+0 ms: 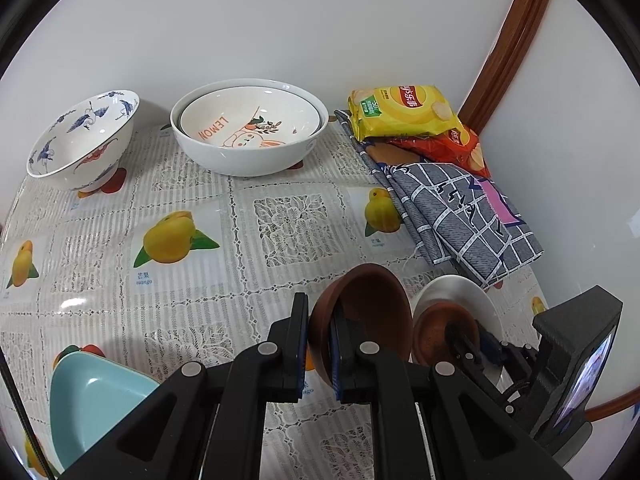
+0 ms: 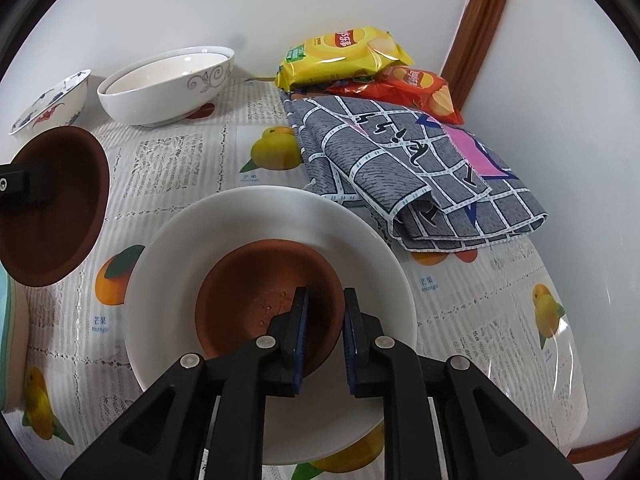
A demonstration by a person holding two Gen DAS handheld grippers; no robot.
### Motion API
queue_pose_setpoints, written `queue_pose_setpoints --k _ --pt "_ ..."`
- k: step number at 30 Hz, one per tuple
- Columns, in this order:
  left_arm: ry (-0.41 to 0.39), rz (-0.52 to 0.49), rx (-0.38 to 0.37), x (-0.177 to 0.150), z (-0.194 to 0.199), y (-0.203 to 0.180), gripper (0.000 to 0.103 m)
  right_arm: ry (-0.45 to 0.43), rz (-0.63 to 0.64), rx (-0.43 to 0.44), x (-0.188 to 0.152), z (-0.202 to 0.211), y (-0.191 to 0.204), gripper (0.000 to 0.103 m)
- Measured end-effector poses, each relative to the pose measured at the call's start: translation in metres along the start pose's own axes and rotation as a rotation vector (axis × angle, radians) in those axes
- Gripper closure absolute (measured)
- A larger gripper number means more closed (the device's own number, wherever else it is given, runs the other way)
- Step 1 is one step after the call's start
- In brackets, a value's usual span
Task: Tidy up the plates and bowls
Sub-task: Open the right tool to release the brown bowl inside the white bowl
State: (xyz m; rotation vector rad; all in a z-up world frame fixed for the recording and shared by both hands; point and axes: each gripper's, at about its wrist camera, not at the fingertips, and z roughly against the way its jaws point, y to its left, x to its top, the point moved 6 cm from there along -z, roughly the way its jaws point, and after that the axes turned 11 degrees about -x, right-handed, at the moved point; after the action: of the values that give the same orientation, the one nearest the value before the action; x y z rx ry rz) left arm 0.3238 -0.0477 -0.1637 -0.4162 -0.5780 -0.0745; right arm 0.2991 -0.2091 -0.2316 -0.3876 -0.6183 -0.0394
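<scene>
My left gripper [image 1: 320, 332] is shut on the rim of a brown clay bowl [image 1: 368, 312] and holds it tilted above the tablecloth; the bowl also shows at the left of the right wrist view [image 2: 60, 204]. My right gripper [image 2: 324, 320] straddles the rim of a second brown clay bowl [image 2: 260, 296] that sits in a white plate [image 2: 360, 240]; its jaws stand slightly apart around the rim. That plate and bowl show in the left wrist view too [image 1: 460, 296]. A white bowl with a "LEMON" bowl nested inside [image 1: 248, 128] and a blue-patterned bowl [image 1: 84, 136] stand at the back.
A light blue triangular dish [image 1: 96, 404] lies at the front left. A folded grey checked cloth [image 2: 420, 168] lies right of the plate. Yellow [image 2: 344, 56] and red [image 2: 420, 88] crisp bags lie behind it by the wall. A wooden trim [image 2: 476, 28] runs up the corner.
</scene>
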Motion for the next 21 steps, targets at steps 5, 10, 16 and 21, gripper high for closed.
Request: queue_pose_setpoints --k 5,10,16,21 --pt "-0.002 -0.001 -0.001 0.0 0.0 -0.001 0.094 -0.025 -0.006 0.012 0.004 0.005 0.0 0.067" --pt "-0.015 -0.002 -0.013 0.002 0.003 -0.003 0.093 -0.049 -0.038 0.055 0.007 0.018 -0.007 0.066" --pt "-0.024 -0.022 -0.045 0.0 0.004 -0.015 0.093 -0.094 -0.198 0.131 0.009 0.043 -0.047 0.066" --pt "-0.016 -0.061 -0.066 -0.007 0.0 -0.037 0.094 -0.094 -0.398 0.157 0.003 0.051 -0.096 0.066"
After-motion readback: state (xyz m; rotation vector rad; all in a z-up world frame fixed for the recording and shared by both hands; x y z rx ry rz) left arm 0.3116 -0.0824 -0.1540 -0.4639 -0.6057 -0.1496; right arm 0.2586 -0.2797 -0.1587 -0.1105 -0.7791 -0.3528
